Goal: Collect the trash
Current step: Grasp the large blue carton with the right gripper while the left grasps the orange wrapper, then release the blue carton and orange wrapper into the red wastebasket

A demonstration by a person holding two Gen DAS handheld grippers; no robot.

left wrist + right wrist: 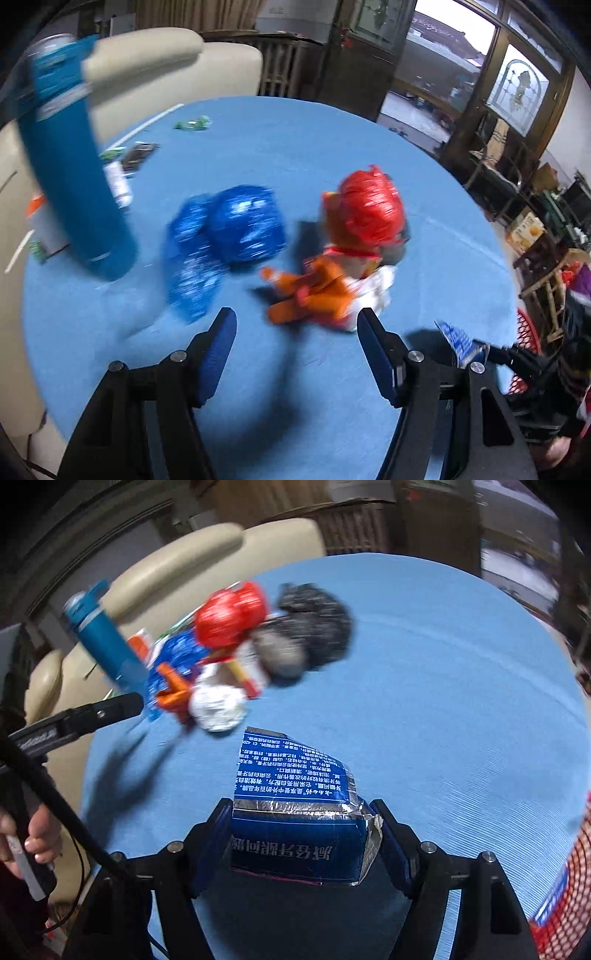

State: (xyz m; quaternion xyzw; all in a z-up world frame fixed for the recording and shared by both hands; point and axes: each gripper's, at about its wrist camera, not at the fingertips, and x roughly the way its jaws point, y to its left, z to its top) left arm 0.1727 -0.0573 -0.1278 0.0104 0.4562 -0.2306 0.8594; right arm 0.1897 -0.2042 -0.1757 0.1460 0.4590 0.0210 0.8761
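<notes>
Right now my right claw is clamped on a flattened blue carton, its printed flap sticking out ahead of the fingers over the blue table. Ahead and left of that claw sits a heap: a white wad, a red wad, a black wad furthest out, a grey lump and orange scraps. A teal bottle leans at the heap's left, and beside it my left claw's tip pokes in. At the right edge, near that claw, is a red basket. My left claw hangs with its fingers apart and nothing between them. Just ahead of it lie a blue wad, slightly left, and the red wad over orange and white scraps, slightly right. The bottle stands far left. Small wrappers lie far ahead. Motion blur smears most of the trash.
</notes>
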